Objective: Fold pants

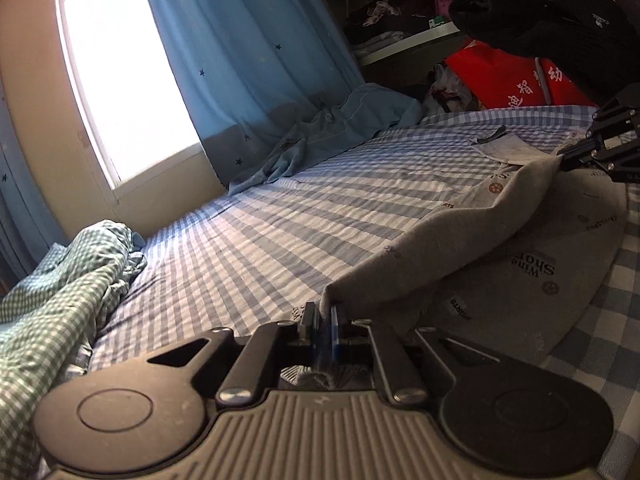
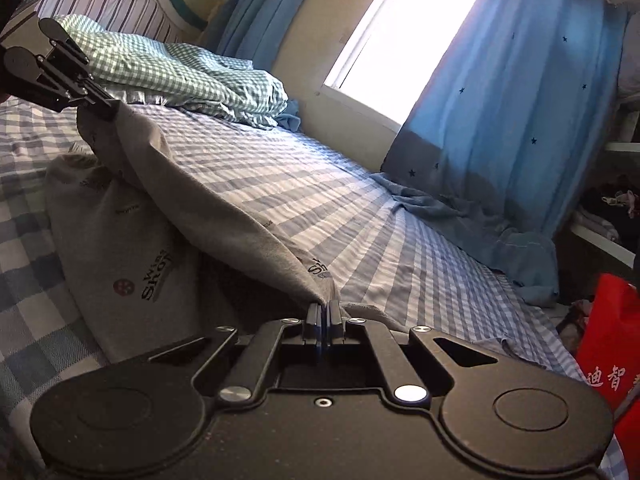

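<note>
Grey pants (image 1: pixel 460 232) printed with dark lettering lie on the blue checked bed sheet (image 1: pixel 280 220). One edge is lifted into a taut ridge between both grippers. In the left wrist view my left gripper (image 1: pixel 325 316) is shut on the near corner of that edge, and my right gripper (image 1: pixel 566 160) pinches the far corner. In the right wrist view my right gripper (image 2: pixel 324 309) is shut on the pants (image 2: pixel 208 200) at a corner. There my left gripper (image 2: pixel 110 109) holds the other end at upper left. The lower layer of the pants lies flat beneath the lifted edge.
A green checked quilt (image 2: pixel 180 68) is bunched at the head of the bed. A blue garment (image 1: pixel 340 128) lies by the blue curtain (image 1: pixel 248 40) and the bright window (image 1: pixel 128 72). A red bag (image 1: pixel 512 76), cluttered shelves (image 1: pixel 400 36) and a person's black sleeve (image 1: pixel 560 20) are beyond the bed's end.
</note>
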The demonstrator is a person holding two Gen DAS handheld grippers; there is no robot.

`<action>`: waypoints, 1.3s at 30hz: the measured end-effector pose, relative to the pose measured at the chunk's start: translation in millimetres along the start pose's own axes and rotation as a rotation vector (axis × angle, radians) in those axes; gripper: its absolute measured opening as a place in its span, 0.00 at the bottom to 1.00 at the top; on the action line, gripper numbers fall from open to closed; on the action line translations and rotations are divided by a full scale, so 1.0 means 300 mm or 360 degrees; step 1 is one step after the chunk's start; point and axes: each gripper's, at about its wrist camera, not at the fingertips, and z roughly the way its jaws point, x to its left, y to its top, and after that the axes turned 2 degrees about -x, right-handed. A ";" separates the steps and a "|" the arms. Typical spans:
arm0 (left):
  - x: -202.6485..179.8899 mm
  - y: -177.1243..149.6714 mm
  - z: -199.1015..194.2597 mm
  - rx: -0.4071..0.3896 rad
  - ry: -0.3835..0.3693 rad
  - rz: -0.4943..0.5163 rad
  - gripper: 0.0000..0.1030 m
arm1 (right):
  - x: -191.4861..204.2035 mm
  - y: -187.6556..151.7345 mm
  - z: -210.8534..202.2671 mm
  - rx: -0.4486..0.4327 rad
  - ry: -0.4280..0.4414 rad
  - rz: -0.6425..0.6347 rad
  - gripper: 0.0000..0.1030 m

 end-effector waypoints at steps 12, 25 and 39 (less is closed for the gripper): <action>-0.019 -0.166 -0.091 0.0104 -0.0157 -0.0456 0.58 | 0.137 -0.107 -0.060 0.0126 -0.0034 0.0056 0.11; 0.177 -0.239 -0.034 0.0356 -0.0130 -0.1875 0.81 | 0.201 -0.103 -0.248 0.0025 -0.0237 0.0492 0.99; 0.202 -0.101 -0.028 0.0345 0.0075 -0.1558 0.27 | 0.249 -0.075 -0.327 0.0015 -0.0146 0.0534 0.99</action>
